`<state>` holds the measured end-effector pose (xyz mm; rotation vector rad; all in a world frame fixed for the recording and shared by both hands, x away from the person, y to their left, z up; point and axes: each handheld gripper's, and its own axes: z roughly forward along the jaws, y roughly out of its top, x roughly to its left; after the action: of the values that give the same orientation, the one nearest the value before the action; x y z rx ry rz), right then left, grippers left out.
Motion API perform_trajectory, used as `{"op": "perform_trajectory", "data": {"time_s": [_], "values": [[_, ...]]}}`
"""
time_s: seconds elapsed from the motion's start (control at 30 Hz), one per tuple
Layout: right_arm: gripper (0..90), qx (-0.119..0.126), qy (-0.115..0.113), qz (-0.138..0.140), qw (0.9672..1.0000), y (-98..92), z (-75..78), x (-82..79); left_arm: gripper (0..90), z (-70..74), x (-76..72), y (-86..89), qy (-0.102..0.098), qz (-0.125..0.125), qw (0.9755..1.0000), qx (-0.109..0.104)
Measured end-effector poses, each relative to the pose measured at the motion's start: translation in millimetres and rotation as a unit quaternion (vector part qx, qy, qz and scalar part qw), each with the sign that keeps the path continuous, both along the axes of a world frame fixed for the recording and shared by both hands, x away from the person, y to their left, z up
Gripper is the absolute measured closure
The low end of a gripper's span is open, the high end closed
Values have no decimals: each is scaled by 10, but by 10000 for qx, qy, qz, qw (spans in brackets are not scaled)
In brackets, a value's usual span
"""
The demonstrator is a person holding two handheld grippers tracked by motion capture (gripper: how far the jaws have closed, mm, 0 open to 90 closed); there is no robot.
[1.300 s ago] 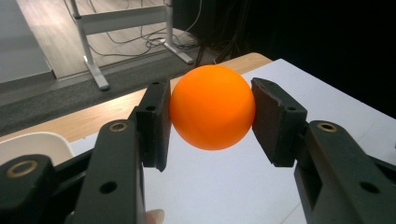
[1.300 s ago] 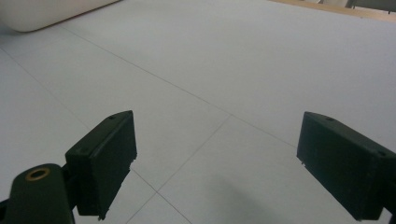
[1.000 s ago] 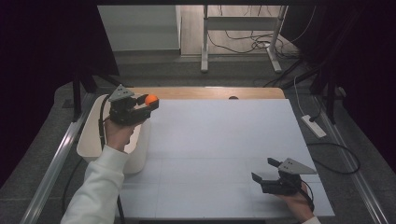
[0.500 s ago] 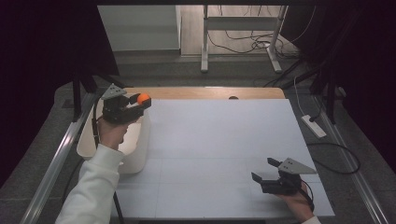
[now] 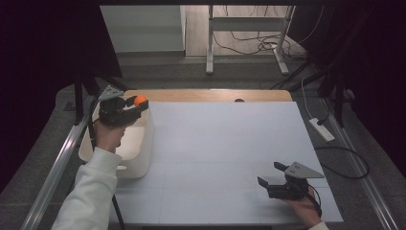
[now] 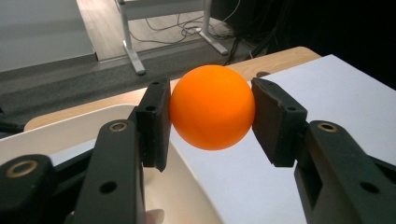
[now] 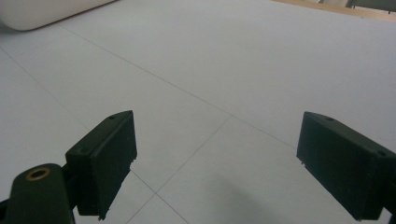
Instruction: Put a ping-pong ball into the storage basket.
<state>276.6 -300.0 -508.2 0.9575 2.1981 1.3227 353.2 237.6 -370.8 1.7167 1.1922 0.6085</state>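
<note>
Your left tongs (image 5: 139, 103) clench the orange ball (image 5: 140, 100) above the far rim of the white tub (image 5: 143, 143) at the table's (image 5: 230, 153) left edge. Your right tongs (image 5: 273, 175) rest released, near right.

We see a white table (image 5: 225, 158) with a bare wooden edge (image 5: 210, 95) at its far side. Beyond it lie grey floor (image 5: 158, 72), a metal stand (image 5: 246, 43) and loose cables (image 5: 244, 45). A power strip (image 5: 321, 129) lies right of the table; dark curtains (image 5: 43, 48) flank the room.
</note>
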Motion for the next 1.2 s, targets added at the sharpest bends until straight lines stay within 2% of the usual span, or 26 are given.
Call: {"op": "perform_trajectory", "data": {"time_s": [0.47, 0.83, 0.93, 1.2], "values": [[120, -14, 4, -6, 10000, 4, -3, 4, 505, 17, -60, 189, 96, 244, 9996, 138], [122, -11, 4, -5, 10000, 9, -5, 6, 505, 7, -39, 248, 205, 350, 9989, 213], [122, 11, -3, -43, 10000, 2, -2, 9, 505, -1, -18, 263, 295, 401, 9981, 352], [123, -8, -8, -44, 10000, 4, -2, 8, 505, -65, 71, 315, 614, 475, 9960, 433]]}}
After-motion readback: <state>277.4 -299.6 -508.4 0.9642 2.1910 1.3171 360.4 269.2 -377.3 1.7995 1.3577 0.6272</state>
